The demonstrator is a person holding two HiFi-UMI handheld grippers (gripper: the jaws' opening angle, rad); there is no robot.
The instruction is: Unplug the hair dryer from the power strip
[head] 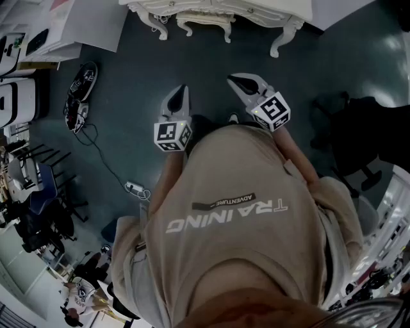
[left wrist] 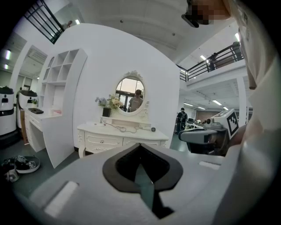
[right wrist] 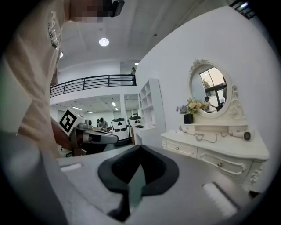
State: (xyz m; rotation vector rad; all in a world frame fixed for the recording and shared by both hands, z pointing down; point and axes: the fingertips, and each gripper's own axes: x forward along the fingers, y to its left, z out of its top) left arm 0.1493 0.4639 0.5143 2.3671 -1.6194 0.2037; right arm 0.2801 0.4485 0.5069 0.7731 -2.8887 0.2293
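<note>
A white dressing table (left wrist: 123,138) with an oval mirror (left wrist: 130,93) stands a few steps ahead of me. On its top lies the hair dryer (right wrist: 245,135), with its cord (right wrist: 206,138) trailing left along the tabletop; the same dryer (left wrist: 153,129) shows small in the left gripper view. I cannot make out a power strip on the table. My left gripper (head: 182,90) and right gripper (head: 238,79) are held side by side at chest height, short of the table (head: 218,13). Both are shut and hold nothing.
A white shelf unit (left wrist: 59,105) stands left of the table. On the floor to my left lie dark shoes (head: 80,96) and a cable running to a small white box (head: 134,189). A dark chair (head: 359,128) is on my right. People stand in the far background.
</note>
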